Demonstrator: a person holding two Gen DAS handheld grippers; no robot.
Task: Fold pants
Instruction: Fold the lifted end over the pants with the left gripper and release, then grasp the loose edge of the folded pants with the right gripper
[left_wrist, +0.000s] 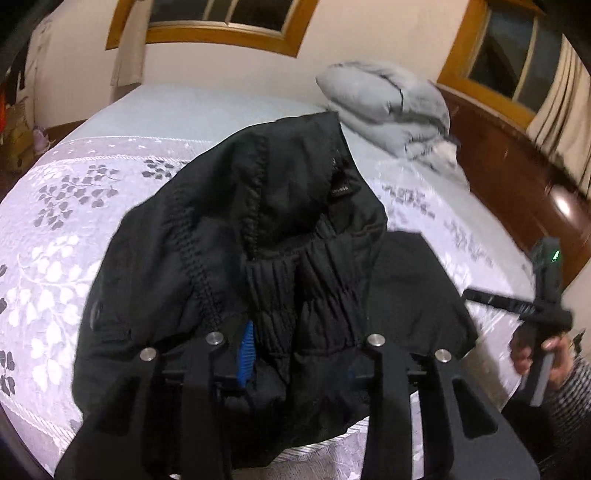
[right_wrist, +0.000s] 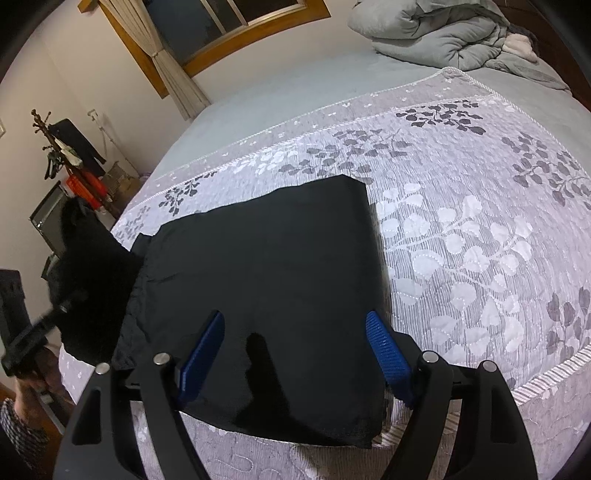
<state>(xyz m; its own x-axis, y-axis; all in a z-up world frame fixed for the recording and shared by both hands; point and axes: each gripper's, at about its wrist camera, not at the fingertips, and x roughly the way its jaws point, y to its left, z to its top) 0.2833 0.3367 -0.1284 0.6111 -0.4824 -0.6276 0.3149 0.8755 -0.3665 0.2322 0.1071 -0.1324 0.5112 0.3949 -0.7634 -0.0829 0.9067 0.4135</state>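
Note:
Black pants (right_wrist: 266, 280) lie on the bed, their folded leg part flat near the front edge. My left gripper (left_wrist: 295, 354) is shut on the waistband end of the pants (left_wrist: 258, 229) and holds it raised above the bed, with one blue pad (left_wrist: 246, 350) showing. In the right wrist view that lifted end (right_wrist: 88, 273) hangs at the left, with the left gripper (right_wrist: 33, 332) beside it. My right gripper (right_wrist: 295, 350) is open and empty, its blue pads (right_wrist: 388, 354) just above the folded part. It shows at the right of the left wrist view (left_wrist: 543, 295).
The bed has a lilac quilt with leaf print (right_wrist: 461, 221) and a grey-blue sheet (right_wrist: 295, 92) beyond. A bundled grey duvet (left_wrist: 391, 110) lies at the head. A dark wooden headboard (left_wrist: 517, 166) runs along one side. A coat rack (right_wrist: 55, 155) stands by the wall.

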